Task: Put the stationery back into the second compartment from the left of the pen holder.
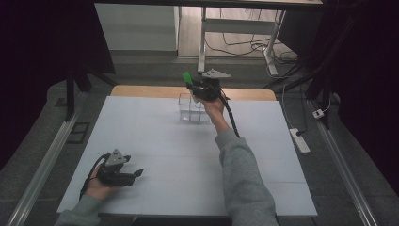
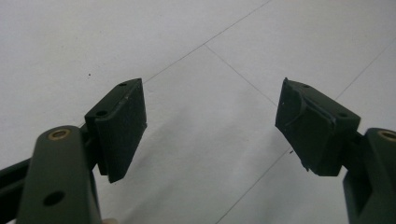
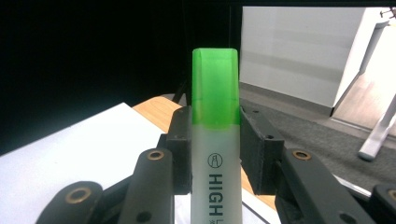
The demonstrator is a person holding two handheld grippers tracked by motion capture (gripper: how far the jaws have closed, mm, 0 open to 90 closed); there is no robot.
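Holding a green highlighter above the clear box

Gripping the highlighter (image 3: 215, 140) was the right gripper (image 3: 215, 144), its two black jaws pressed against the white barrel just under the green cap. In the right gripper view I read the word HIGH printed on the barrel, and the cap stood upright between the jaws, pointing away from the camera. From the high view I saw the same right gripper (image 1: 194, 84) raised near the far edge of the table (image 1: 155, 141), the green cap (image 1: 187, 76) sticking out on its left side. A clear box (image 1: 192, 109) with inner dividers sat on the white surface just below and beside that gripper, close to the middle of the far edge. I could not tell whether the pen was directly over one compartment.

The left gripper (image 1: 134, 175) rested low near the near left corner of the table, held in the person's left hand (image 1: 98, 186), well apart from the box. In the left gripper view its jaws stood wide apart, with bare white tabletop (image 2: 210, 116) between the pads (image 2: 122, 130). A grey sleeve (image 1: 244, 179) ran from the bottom edge up to the right hand.
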